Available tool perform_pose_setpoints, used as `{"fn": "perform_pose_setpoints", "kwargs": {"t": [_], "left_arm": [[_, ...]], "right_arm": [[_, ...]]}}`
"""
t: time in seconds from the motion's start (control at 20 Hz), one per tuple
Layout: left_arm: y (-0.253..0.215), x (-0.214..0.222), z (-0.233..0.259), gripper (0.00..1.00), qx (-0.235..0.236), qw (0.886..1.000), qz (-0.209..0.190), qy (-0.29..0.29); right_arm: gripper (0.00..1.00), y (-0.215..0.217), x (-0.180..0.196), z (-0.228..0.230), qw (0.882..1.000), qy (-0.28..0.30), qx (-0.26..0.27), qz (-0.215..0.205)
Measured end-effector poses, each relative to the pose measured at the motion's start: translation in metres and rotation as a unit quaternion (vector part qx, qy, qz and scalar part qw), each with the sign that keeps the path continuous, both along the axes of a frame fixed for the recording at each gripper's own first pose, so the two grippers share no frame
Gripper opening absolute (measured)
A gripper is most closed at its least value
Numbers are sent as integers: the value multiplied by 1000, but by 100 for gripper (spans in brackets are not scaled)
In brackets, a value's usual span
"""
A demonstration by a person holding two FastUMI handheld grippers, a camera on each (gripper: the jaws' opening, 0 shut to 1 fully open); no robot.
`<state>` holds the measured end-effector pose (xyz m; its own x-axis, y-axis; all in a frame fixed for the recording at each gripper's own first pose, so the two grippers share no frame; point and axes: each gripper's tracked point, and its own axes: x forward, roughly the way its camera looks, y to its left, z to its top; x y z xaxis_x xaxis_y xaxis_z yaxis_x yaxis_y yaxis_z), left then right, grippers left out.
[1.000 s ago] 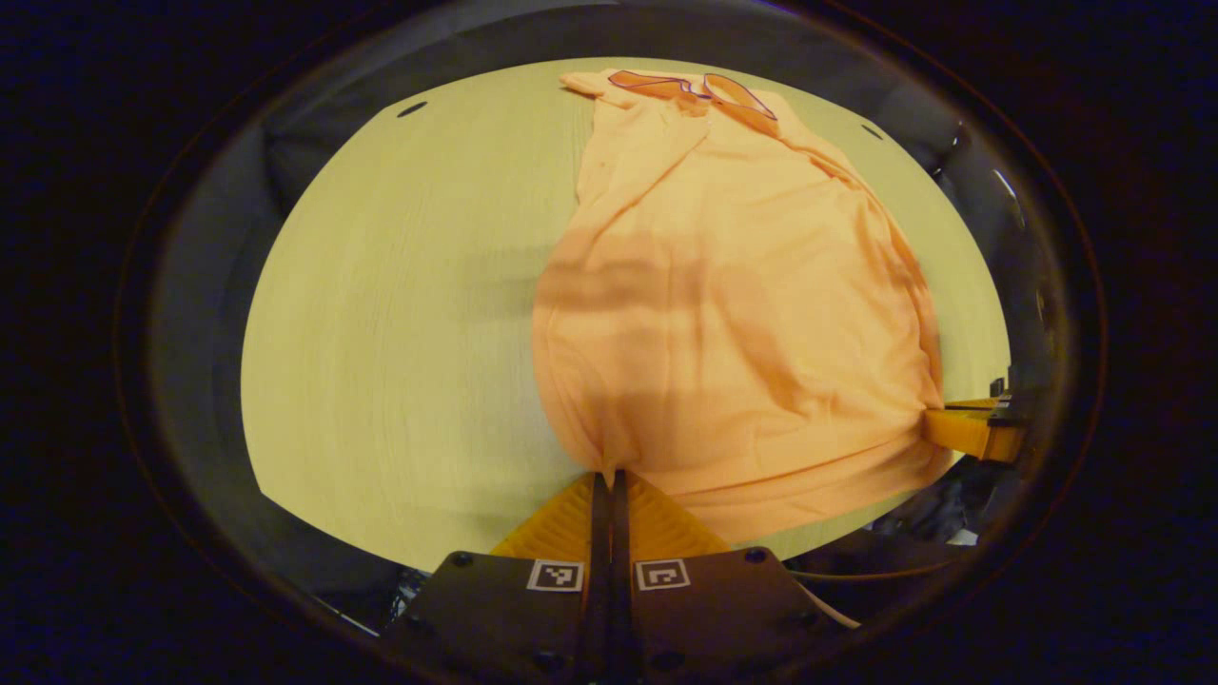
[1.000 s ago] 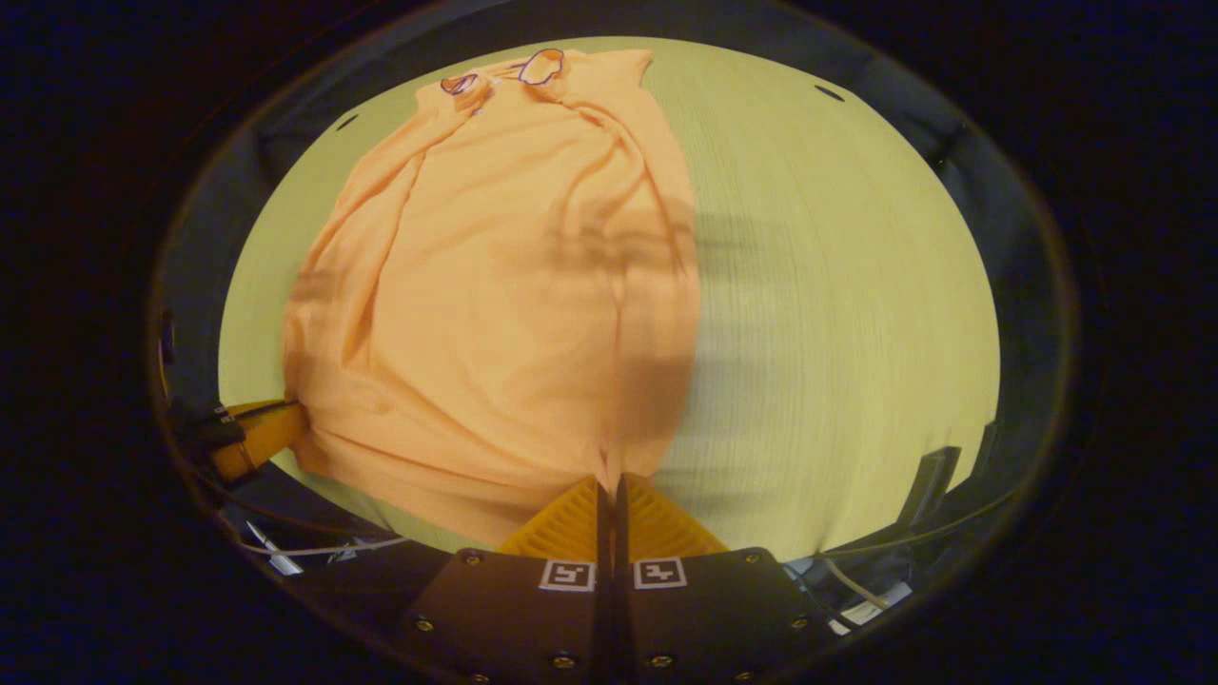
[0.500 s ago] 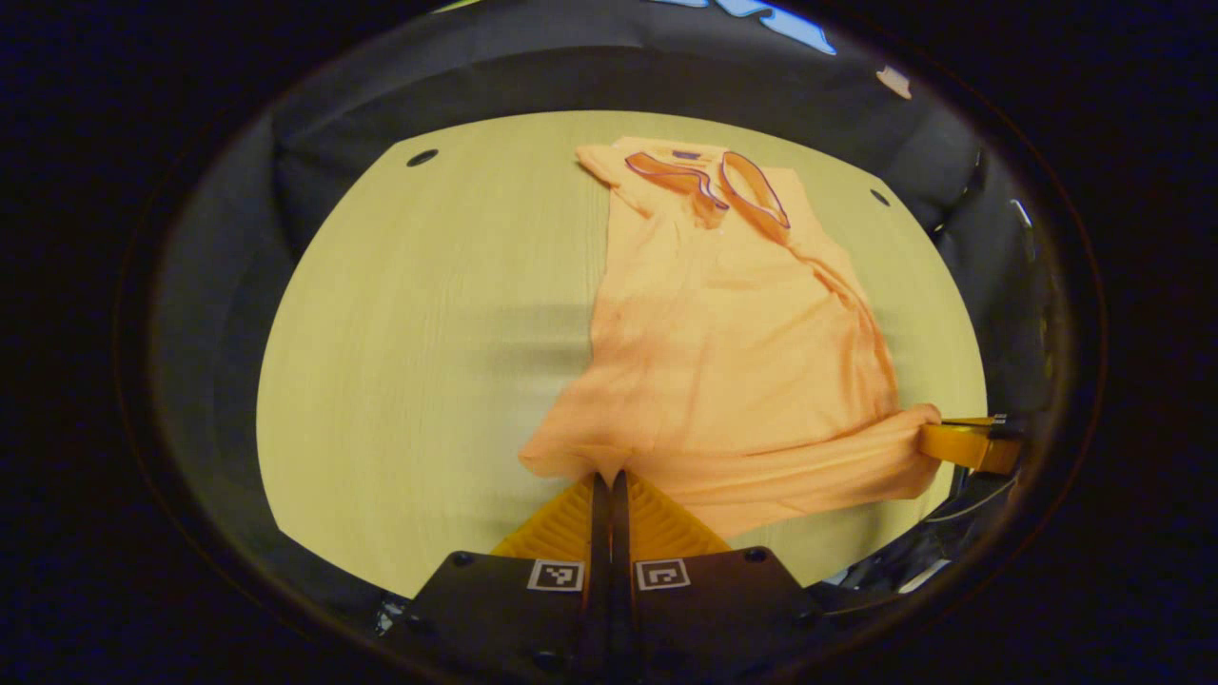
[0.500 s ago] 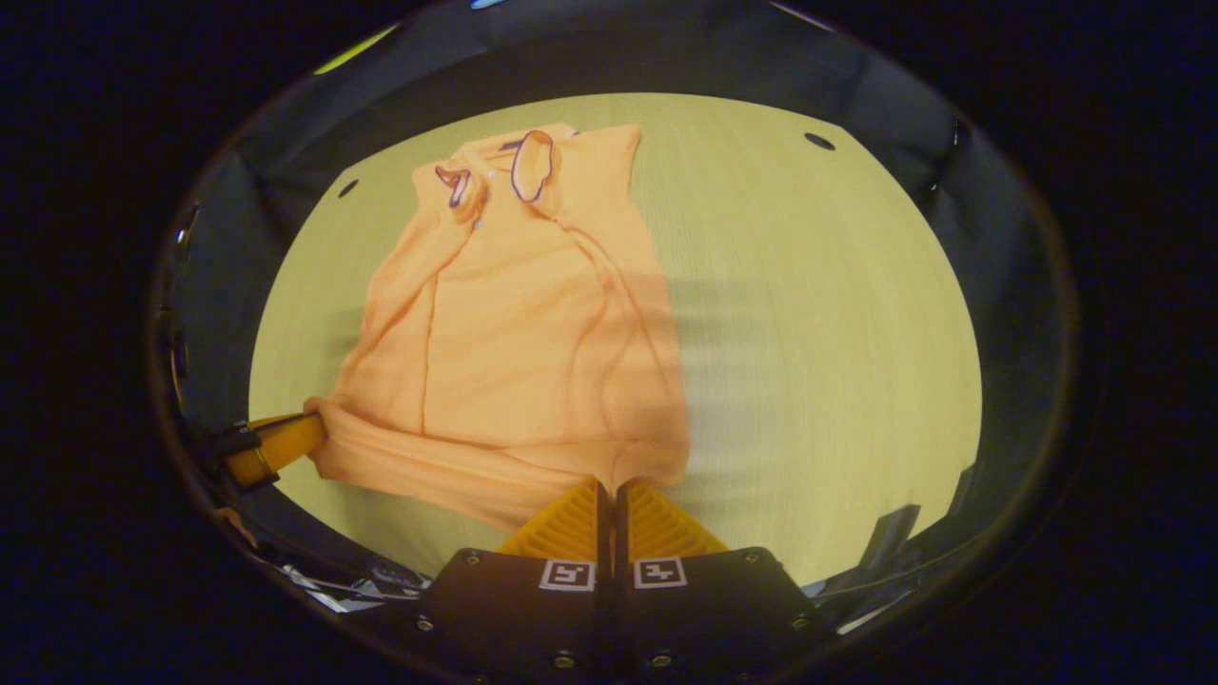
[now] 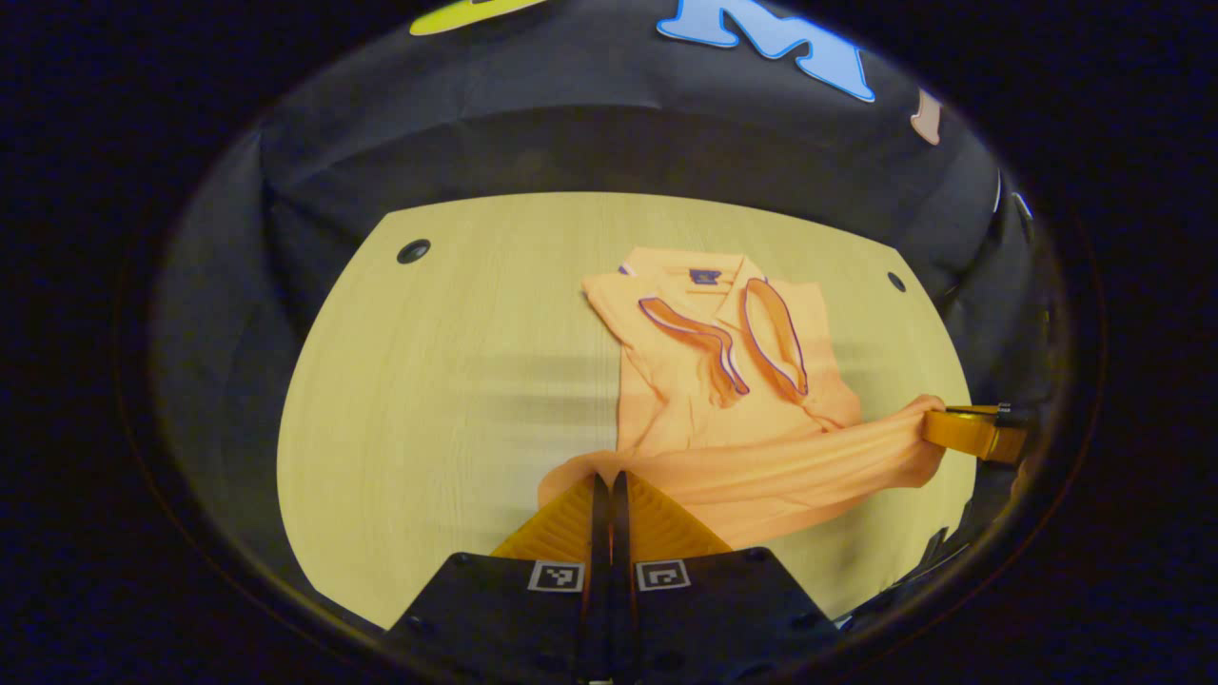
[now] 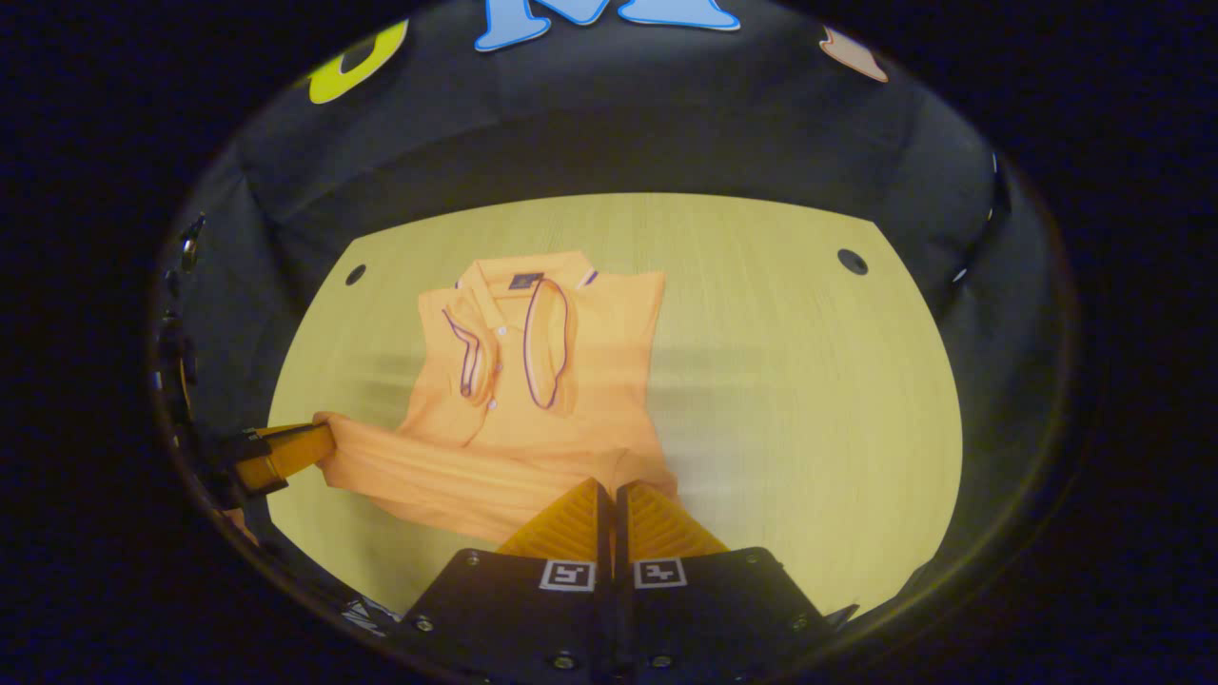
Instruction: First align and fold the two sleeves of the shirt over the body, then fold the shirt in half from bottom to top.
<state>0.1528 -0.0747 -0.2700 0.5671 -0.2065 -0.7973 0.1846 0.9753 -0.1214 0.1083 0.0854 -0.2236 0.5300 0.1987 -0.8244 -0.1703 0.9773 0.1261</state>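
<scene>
Orange shirt (image 5: 723,381) lying on the wooden worktop (image 5: 428,400), collar toward the far edge, sleeves folded over the body. Bottom hem lifted off the worktop and stretched as a band between the two grippers, hanging above the lower part of the body. Left gripper (image 5: 609,480) clamped on one hem corner, fingers pressed together with cloth pinched between them; also seen near the left edge of the right gripper view (image 6: 319,440). Right gripper (image 6: 609,487) clamped on the other hem corner, fingers together on the cloth; seen too at the right edge of the left gripper view (image 5: 937,426). Two small dark holes (image 6: 852,260) near the worktop's far corners.
</scene>
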Motion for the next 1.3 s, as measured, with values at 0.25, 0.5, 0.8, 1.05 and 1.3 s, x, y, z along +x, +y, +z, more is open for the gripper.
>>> {"fn": "perform_pose_setpoints", "kwargs": {"t": [0.25, 0.5, 0.8, 1.05, 1.3], "left_arm": [[-17, 84, 18, 6, -22, 999, 11, -37], [-29, 171, 26, 6, -6, 996, -4, -87], [-46, 260, -2, 6, 11, 992, -16, -127], [-59, 304, -34, 6, 18, 988, -25, -148], [-79, 312, -41, 6, 21, 987, -32, -158]], "right_arm": [[0, 1, 80, 12, 999, -44, -3, -5], [0, 11, 166, 14, 996, -91, 0, -13], [0, 24, 244, -15, 991, -133, -4, -28], [0, 25, 289, -42, 987, -155, -6, -46], [0, 23, 303, -73, 988, -148, -16, -47]]}}
